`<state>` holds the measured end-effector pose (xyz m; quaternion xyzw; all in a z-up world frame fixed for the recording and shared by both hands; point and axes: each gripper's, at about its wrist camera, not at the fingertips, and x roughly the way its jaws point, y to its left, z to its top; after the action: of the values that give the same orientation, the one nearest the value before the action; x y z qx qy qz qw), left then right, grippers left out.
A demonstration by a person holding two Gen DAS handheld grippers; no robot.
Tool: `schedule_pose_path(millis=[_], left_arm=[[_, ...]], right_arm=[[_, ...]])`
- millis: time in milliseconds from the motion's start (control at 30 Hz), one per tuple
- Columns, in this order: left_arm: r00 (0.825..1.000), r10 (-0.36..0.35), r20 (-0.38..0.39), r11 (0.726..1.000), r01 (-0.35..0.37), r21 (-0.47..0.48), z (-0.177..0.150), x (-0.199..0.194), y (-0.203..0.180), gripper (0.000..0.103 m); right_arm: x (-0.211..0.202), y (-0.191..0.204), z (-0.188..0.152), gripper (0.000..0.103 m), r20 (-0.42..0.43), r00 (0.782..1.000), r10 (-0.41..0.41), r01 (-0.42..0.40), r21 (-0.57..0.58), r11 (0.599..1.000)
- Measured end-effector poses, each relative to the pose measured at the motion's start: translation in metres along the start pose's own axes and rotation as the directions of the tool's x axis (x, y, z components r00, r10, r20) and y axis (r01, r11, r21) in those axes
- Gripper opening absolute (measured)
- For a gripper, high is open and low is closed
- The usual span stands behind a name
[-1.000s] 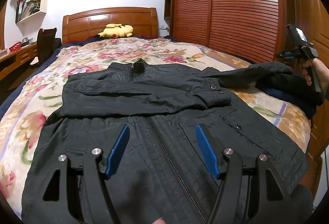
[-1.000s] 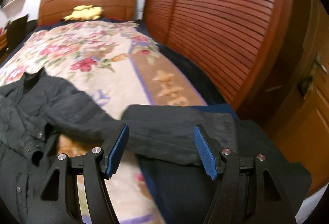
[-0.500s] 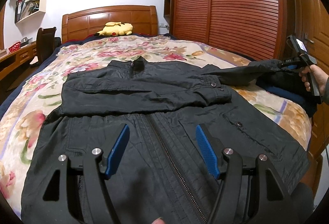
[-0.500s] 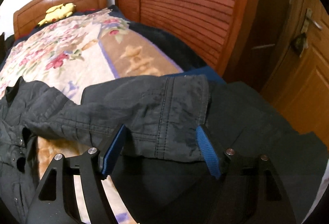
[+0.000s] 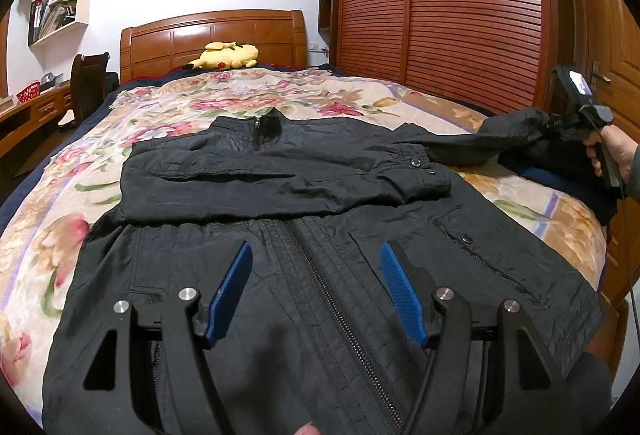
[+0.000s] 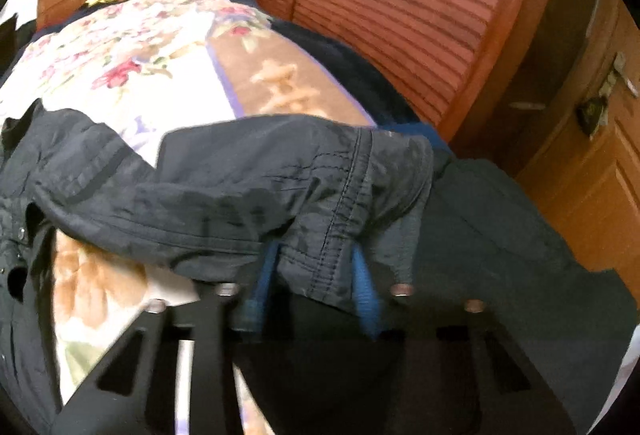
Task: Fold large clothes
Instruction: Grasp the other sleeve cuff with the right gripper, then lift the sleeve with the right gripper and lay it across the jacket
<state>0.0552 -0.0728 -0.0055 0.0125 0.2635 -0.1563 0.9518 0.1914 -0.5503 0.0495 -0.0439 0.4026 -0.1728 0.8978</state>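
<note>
Here my right gripper (image 6: 316, 275) has just been closing, and its blue pads (image 6: 264, 275) now pinch the cuff end of the jacket's sleeve (image 6: 280, 187), the stitched hem bunched between them. The picture from that wrist is blurred, but the cloth clearly sits in the grip and drapes away to the left toward the jacket's body. Under and beyond the cuff lies another dark garment (image 6: 500, 219) at the bed's right edge, with a strip of blue cloth just showing beside it.

My left gripper (image 5: 316, 291) hangs over the lower front of the black jacket (image 5: 280, 275), jaws standing wide with nothing between them; the pads frame the zip (image 5: 320, 275) without touching it, as far as I can tell. The jacket lies flat, front up, on the floral bedspread (image 5: 180, 107), collar toward the headboard (image 5: 212, 35). One sleeve is already folded across the chest, its buttoned cuff near the right side. The other sleeve stretches out to the right, where my right hand (image 5: 612, 151) holds the tool at the bed's edge.

A yellow plush toy (image 5: 226, 56) rests by the headboard. A slatted wooden wardrobe (image 5: 460, 7) runs along the right, and shelves (image 5: 60, 7) hang on the left wall above a desk.
</note>
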Motion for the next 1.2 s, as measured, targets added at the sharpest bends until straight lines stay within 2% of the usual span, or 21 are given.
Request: schedule_pose_path(millis=[100,233,467,667,933,1067,1200], left_arm=[[1.000,0.002,0.000,1.000,-0.002,0.003,0.000,-0.001,0.000,0.066],[1.000,0.008,0.004,1.000,-0.008,0.007,-0.001,-0.004,0.002,0.066],[1.000,0.025,0.007,1.000,-0.025,-0.007,-0.002,-0.011,0.014,0.066],[0.999,0.049,0.011,0.999,-0.049,-0.009,-0.003,-0.020,0.025,0.066],[0.996,0.088,0.023,0.995,-0.087,-0.047,-0.006,-0.036,0.050,0.066],[0.994,0.106,0.026,0.993,-0.104,-0.057,-0.008,-0.042,0.059,0.066],[0.991,0.126,0.032,0.990,-0.124,-0.075,-0.010,-0.050,0.072,0.066]], right_arm=[[-0.026,0.010,0.011,0.019,0.098,0.995,-0.004,0.005,-0.010,1.000],[-0.065,0.040,0.031,0.014,0.221,0.975,0.015,-0.002,-0.055,0.998],[-0.110,0.120,0.056,0.010,0.336,0.935,0.118,-0.045,-0.217,0.975],[-0.134,0.183,0.076,0.010,0.376,0.905,0.198,-0.083,-0.300,0.950],[-0.176,0.264,0.097,0.009,0.427,0.847,0.316,-0.147,-0.383,0.912],[-0.195,0.297,0.095,0.009,0.425,0.816,0.392,-0.206,-0.420,0.884],[-0.207,0.334,0.083,0.009,0.393,0.783,0.483,-0.278,-0.473,0.836]])
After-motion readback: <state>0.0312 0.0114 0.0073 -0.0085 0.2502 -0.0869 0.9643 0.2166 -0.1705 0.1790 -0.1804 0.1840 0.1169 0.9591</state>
